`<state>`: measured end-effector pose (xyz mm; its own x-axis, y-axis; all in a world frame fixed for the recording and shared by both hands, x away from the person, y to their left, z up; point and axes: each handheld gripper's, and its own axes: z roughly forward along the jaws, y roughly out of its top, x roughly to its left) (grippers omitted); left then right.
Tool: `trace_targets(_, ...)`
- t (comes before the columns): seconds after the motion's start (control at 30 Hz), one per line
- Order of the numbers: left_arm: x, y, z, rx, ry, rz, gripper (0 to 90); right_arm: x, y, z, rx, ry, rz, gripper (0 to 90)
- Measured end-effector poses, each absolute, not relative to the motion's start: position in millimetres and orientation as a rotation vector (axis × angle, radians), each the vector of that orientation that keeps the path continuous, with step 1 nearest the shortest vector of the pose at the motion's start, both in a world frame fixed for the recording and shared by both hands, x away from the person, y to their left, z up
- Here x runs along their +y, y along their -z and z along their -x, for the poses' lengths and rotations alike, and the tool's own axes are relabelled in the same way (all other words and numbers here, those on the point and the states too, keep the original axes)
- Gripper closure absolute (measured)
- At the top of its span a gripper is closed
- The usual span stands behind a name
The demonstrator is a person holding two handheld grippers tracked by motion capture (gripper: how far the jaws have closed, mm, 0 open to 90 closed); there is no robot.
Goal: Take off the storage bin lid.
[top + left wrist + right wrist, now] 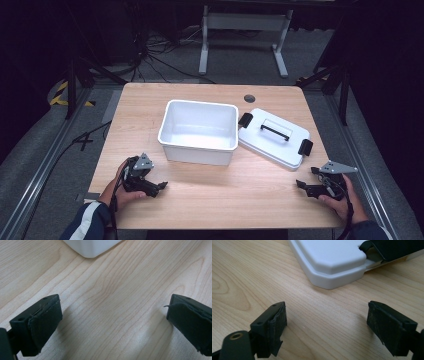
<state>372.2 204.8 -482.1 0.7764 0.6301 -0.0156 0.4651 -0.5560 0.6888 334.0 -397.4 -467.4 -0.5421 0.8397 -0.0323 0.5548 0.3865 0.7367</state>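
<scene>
A white plastic box (199,131) stands open-topped at the middle of the wooden table (210,200). Its white lid (273,137), with a black handle and black side clips, lies flat to the right of it. My left gripper (159,187) rests low at the front left, open, nothing between its jaws; a corner of the box (91,247) shows ahead of it. My right gripper (306,179) is at the front right, open and empty, with a corner of the lid (332,262) and a black clip (392,248) just ahead.
A round cable hole (249,98) sits near the table's far edge. Beyond the table stand a white desk frame (244,35) and cables on the grey floor. Bare wood lies between the two grippers.
</scene>
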Motion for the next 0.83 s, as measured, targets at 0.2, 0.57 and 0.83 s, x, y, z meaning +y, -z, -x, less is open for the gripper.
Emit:
trace_targets(0.2,204.8,482.0,-372.2,0.811,-0.303,-2.263,0.5,-397.4,467.6,-334.5,2.246,-0.961,-1.208,15.1)
trace_targets(0.57,205.0,482.0,-372.9,0.807,-0.308,-2.263,0.3,-398.1,467.7,-335.9,2.256,-0.968,-1.196,14.9)
trace_targets(0.83,205.0,482.2,-373.2,0.806,-0.313,-2.262,0.3,-398.1,467.7,-335.8,2.256,-0.968,-1.195,14.9)
